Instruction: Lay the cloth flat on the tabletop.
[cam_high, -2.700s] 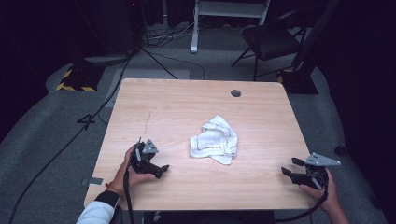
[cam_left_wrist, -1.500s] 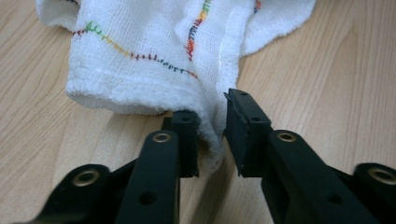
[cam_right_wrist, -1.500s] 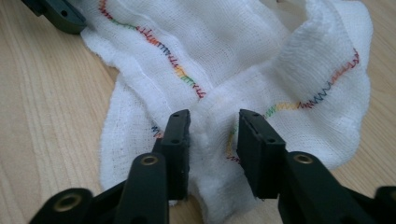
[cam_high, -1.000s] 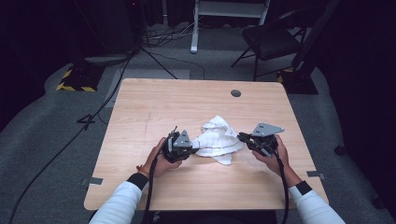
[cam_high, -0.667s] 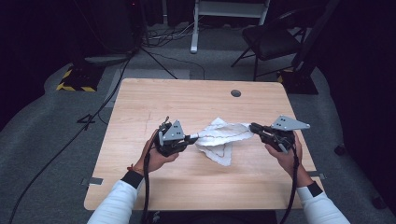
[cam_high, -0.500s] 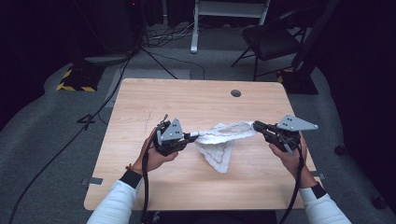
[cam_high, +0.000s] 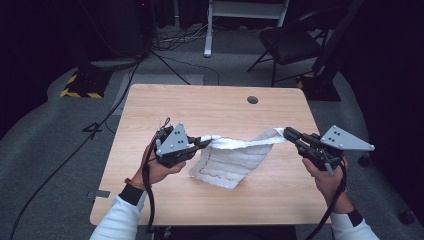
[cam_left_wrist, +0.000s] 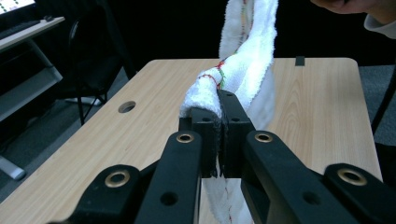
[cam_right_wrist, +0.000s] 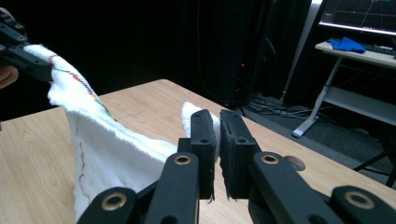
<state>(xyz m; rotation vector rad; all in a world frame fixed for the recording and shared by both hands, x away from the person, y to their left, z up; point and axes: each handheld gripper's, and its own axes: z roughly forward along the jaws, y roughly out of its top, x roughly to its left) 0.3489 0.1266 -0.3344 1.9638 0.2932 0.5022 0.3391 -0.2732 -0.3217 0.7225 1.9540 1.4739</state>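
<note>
A white terry towel (cam_high: 231, 159) hangs stretched between the two grippers above the wooden table (cam_high: 210, 107), over its near half, roughly midway between the left and right edges. The left gripper (cam_high: 204, 142) is clenched on one corner of the towel; in the left gripper view its two black jaws press together with the cloth (cam_left_wrist: 243, 65) bunched between and above them, a thin stitched line of red, green and yellow thread running along the hem. The right gripper (cam_high: 287, 133) grasps the opposite corner; in the right gripper view a small fold of white cloth (cam_right_wrist: 189, 112) pokes up just behind its nearly closed jaws, and the towel's edge runs off to the other gripper (cam_right_wrist: 21, 56) at the upper left. In the high view the top edge of the towel sags slightly between the two grips, and the rest of the cloth drapes down toward the near edge, its lower part resting on the tabletop. Each gripper carries a grey three-cornered plate (cam_high: 345, 139) and is held in a hand, white sleeves (cam_high: 117, 222) showing at the near edge. A round cable hole (cam_high: 252, 100) sits near the far edge of the table, right of its middle. A black chair (cam_high: 290, 42) and a white desk frame (cam_high: 245, 12) stand on the grey floor beyond the far edge
</note>
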